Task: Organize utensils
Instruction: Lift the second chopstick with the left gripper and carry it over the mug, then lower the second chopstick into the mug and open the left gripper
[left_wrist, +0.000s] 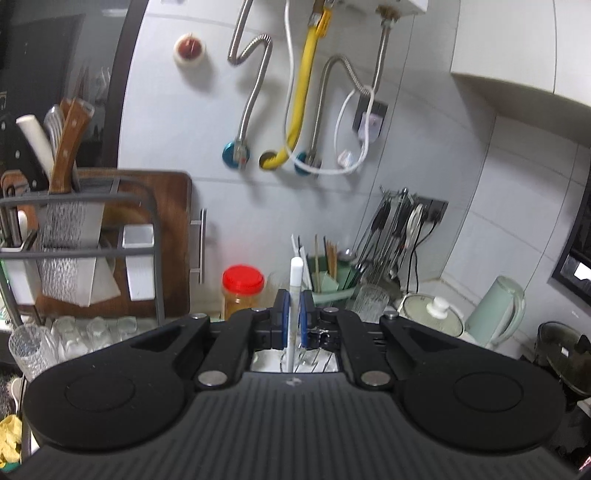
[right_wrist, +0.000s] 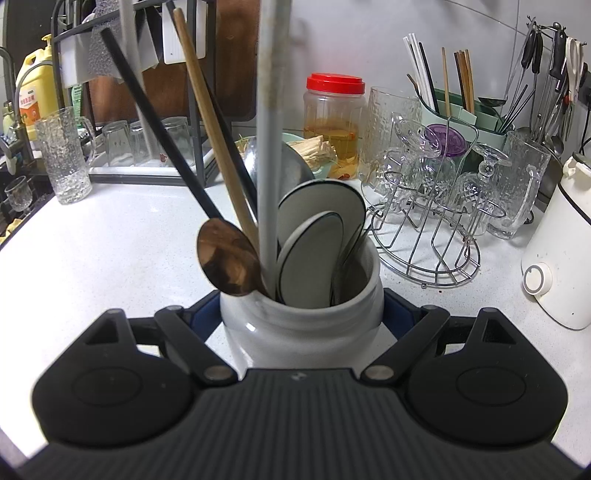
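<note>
Glossy ceramic jar (right_wrist: 299, 325); wooden spoon (right_wrist: 227, 258); speckled matt counter (right_wrist: 122, 240).

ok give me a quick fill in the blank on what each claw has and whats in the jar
The left claw is shut on a thin ____ handle.
The right claw grips a white ceramic ____.
The spoon leaning out of the holder has a ____ handle.
The clear jar behind has a ____ lid.

Missing: white; holder; wooden; red

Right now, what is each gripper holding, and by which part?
The left gripper pinches a thin white utensil handle just below its top end. The right gripper clamps the white ceramic utensil jar around its body.
</note>
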